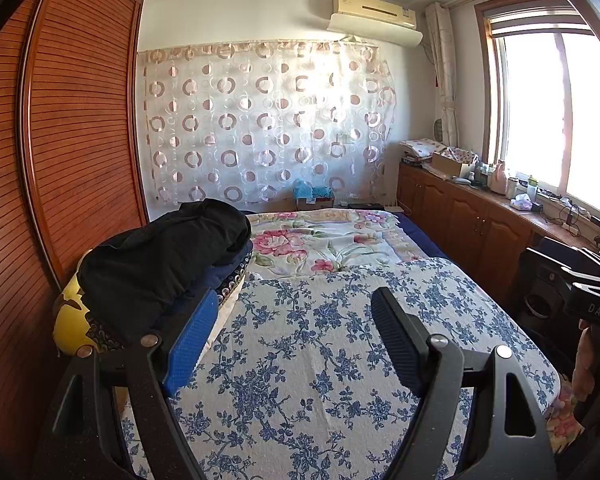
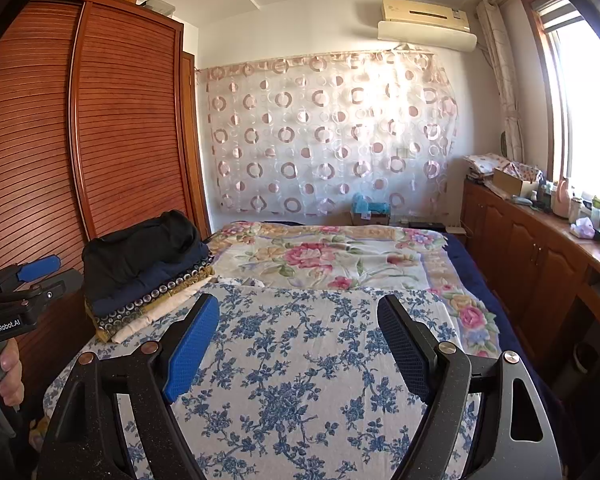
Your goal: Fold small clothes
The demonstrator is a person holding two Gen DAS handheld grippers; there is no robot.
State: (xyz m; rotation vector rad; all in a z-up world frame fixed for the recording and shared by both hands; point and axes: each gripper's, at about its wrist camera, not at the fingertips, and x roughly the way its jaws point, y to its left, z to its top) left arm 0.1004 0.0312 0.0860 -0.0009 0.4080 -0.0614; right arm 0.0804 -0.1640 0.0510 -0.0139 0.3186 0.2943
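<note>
In front of you is the bed (image 1: 500,320), and most of its near part is covered by a white sheet with blue flowers (image 1: 300,360), which lies flat; behind it a blanket with pink roses (image 1: 320,244) reaches to the far wall. On your left stands the slatted wooden wardrobe (image 1: 80,120), and a sheer curtain with ring pattern (image 1: 260,120) hangs on the back wall under the air conditioner (image 1: 374,14). Along the window side runs a wooden counter (image 2: 540,248) which carries boxes, bottles and other small things. The clothes you have to fold are in a pile of clothes (image 2: 144,272) at the left edge of the bed, next to the wardrobe: a black garment (image 1: 160,256) is on top, dark blue cloth and a patterned piece under it, and a cream piece at the bottom. A yellow cushion (image 1: 70,320) is pressed against the near side of this pile. Your left tongs (image 1: 296,312) are spread wide over the flowered sheet with nothing between the fingers, the blue pad just in front of the pile. Your right tongs (image 2: 300,316) are also spread and hold nothing, above the same sheet. Each of your hands is visible at the edge of the other camera's picture.
</note>
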